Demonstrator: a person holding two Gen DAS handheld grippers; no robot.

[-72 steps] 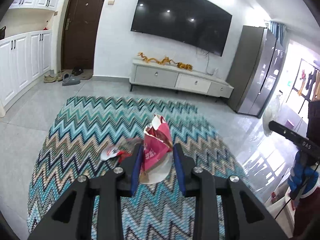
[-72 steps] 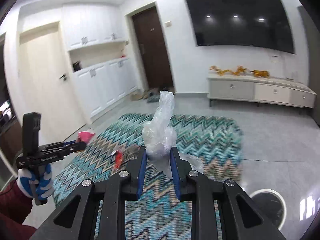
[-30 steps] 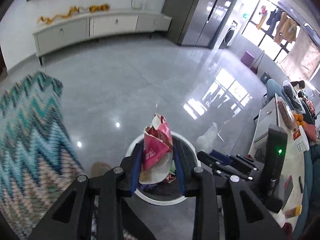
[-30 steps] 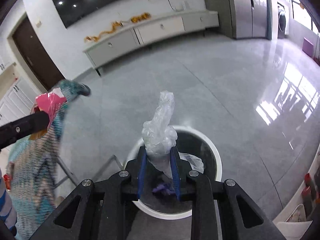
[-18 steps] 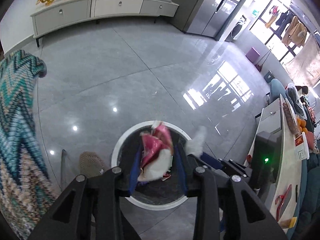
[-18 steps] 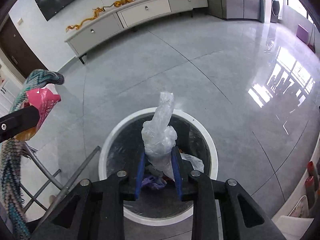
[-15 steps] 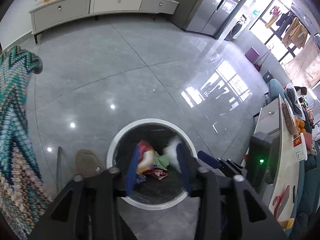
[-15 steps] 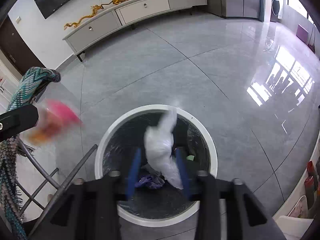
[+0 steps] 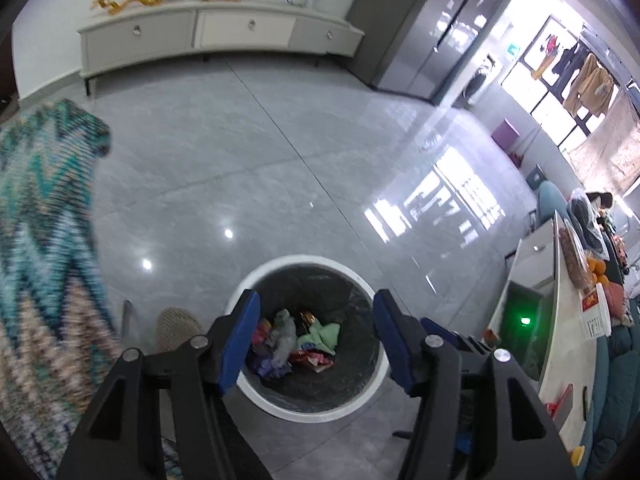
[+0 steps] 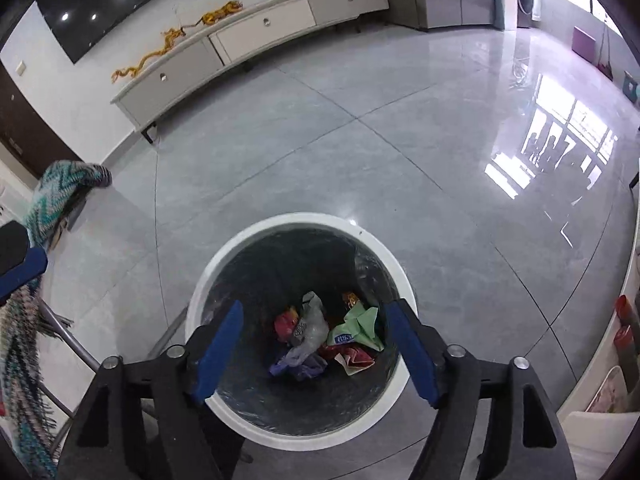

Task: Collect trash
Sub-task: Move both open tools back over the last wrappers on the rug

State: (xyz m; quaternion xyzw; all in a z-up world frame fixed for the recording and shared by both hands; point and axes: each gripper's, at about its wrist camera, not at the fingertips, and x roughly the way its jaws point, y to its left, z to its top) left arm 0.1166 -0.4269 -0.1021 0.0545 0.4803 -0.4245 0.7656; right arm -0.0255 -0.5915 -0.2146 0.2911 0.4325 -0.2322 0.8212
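A round white-rimmed trash bin (image 9: 280, 268) with a black liner stands on the grey tile floor; it also shows in the right wrist view (image 10: 256, 236). Inside lie crumpled wrappers (image 9: 294, 340), a clear plastic bag (image 10: 310, 326), a red wrapper (image 10: 284, 326) and green paper (image 10: 360, 324). My left gripper (image 9: 316, 336) is open and empty above the bin. My right gripper (image 10: 316, 348) is open and empty above the bin too. The left gripper's blue pad (image 10: 22, 268) shows at the right wrist view's left edge.
A zigzag teal rug (image 9: 36, 240) hangs at the left, also in the right wrist view (image 10: 52, 196). A slipper (image 9: 176, 326) lies left of the bin. A white TV cabinet (image 9: 208, 36) stands along the far wall. A counter (image 9: 560, 340) with clutter stands at the right.
Both grippers opened over the bin. The pink wrapper dropped from the left gripper and the clear plastic bag from the right; both now lie in the bin.
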